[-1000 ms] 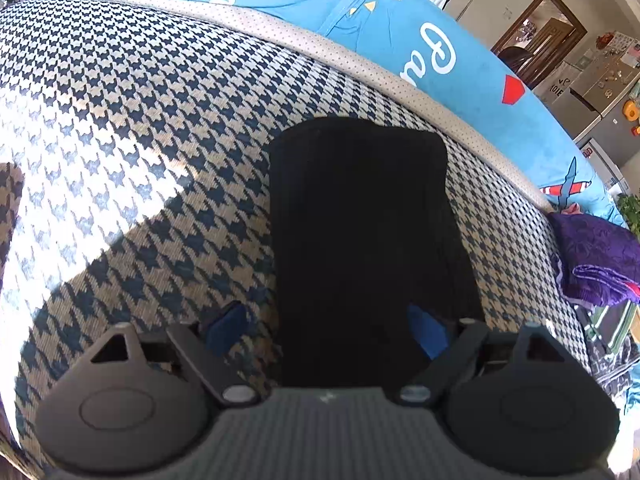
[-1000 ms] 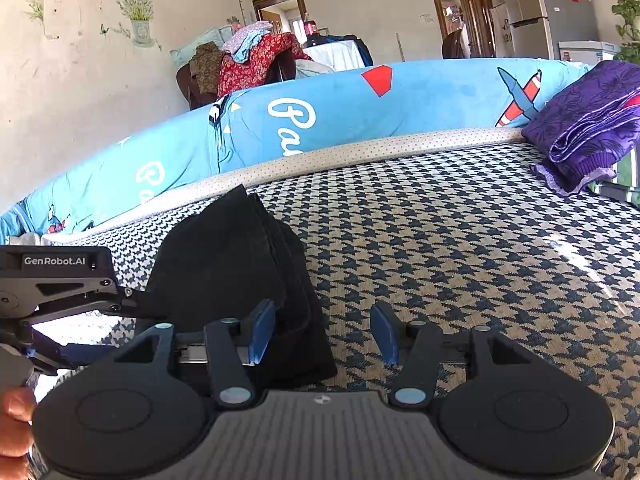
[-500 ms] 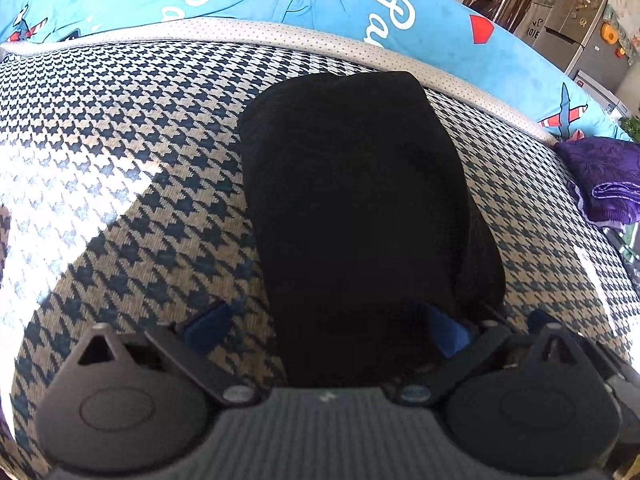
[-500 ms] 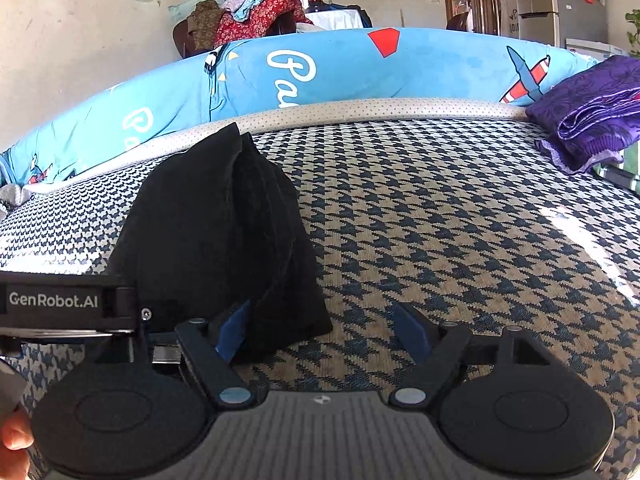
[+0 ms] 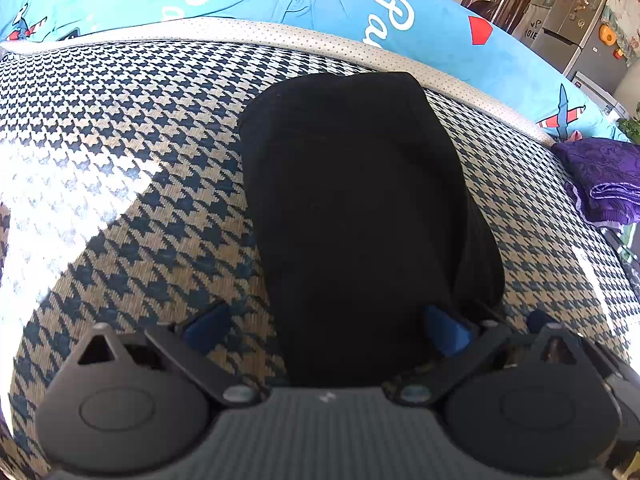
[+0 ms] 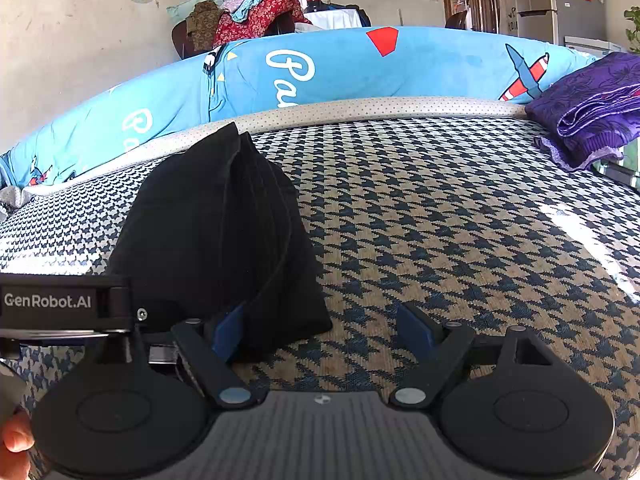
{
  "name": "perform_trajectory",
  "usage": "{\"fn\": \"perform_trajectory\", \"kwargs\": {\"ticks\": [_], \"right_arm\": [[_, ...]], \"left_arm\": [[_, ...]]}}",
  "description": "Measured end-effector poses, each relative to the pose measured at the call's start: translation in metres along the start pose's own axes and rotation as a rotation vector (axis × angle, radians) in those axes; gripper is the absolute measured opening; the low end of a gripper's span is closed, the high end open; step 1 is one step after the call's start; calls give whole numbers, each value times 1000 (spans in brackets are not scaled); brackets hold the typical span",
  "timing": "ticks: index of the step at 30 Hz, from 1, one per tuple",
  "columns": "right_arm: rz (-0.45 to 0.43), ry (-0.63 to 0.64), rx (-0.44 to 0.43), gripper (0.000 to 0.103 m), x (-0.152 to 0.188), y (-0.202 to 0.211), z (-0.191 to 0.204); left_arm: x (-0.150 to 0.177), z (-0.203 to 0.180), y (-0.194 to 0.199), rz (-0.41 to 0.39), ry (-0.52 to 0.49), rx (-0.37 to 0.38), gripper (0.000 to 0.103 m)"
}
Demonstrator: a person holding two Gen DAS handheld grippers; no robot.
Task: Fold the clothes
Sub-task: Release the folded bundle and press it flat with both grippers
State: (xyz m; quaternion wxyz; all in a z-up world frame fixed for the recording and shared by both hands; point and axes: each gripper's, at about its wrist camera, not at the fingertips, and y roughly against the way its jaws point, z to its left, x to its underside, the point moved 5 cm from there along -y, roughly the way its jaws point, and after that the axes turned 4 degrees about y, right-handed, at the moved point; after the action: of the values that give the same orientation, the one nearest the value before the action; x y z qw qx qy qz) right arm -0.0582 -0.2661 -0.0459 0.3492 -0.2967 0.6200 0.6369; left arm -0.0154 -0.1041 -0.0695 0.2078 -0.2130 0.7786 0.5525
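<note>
Both grippers are angled down over the houndstooth cover (image 5: 132, 168). The left gripper (image 5: 326, 326) is spread wide astride the folded black garment (image 5: 352, 208), nothing gripped. The right gripper (image 6: 320, 330) is opening beside the garment's corner (image 6: 216, 232). The garment's near edge is hidden.

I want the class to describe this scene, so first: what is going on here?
A person is folding clothes with two hand-held grippers. A black garment lies folded on the houndstooth cover. The left gripper stands wide open astride the garment's near end, not pinching it. The right gripper is opening at its near corner, one pad touching it. A folded purple garment lies aside.
</note>
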Motion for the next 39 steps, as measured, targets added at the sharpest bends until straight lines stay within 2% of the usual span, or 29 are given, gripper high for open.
{"fn": "perform_trajectory", "kwargs": {"ticks": [28,36,39], "right_arm": [[-18,52,27,90,5,-1,2],[-17,74,39,97,7,-3,3],[-18,78,42,98,8,-2,3]], "left_arm": [[5,3,7,-2,-39,11,103],[6,9,20,-1,5,31,103],[5,13,26,-27,4,-3,103]]}}
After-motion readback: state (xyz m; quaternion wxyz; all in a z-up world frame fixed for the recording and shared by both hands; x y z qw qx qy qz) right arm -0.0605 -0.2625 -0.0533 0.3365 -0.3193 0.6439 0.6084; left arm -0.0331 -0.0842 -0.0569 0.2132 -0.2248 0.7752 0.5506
